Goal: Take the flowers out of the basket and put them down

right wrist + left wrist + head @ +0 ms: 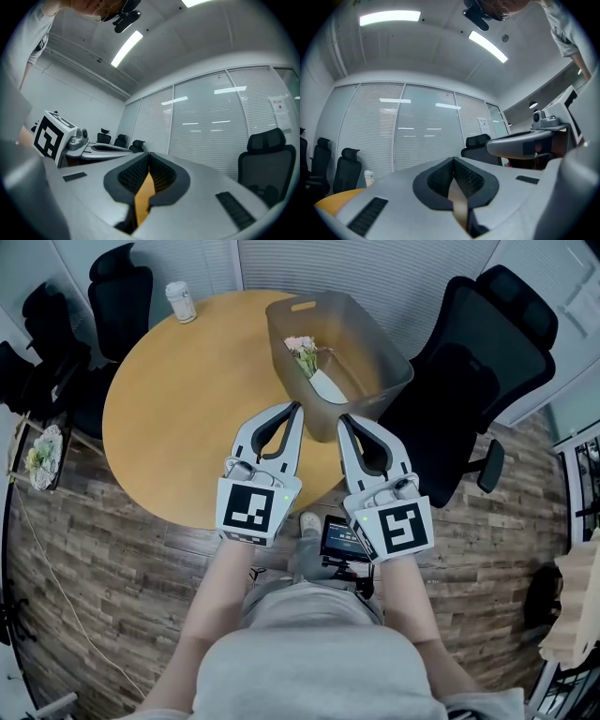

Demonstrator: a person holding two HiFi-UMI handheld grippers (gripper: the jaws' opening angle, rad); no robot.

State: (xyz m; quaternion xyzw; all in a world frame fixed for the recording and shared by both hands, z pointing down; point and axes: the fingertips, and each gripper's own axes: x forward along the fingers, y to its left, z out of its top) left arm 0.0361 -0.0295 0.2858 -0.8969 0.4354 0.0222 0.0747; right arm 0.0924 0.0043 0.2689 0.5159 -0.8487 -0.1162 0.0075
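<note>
Pale pink flowers (302,347) lie inside grey basket (380,343).

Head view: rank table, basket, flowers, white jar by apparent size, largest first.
1. table
2. basket
3. flowers, wrap included
4. white jar: looks only a little smaller than the flowers. It sits farther from the camera, so this last gap is unsure.

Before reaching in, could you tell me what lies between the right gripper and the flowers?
Head view: only the basket's near wall stands between right gripper and flowers.
</note>
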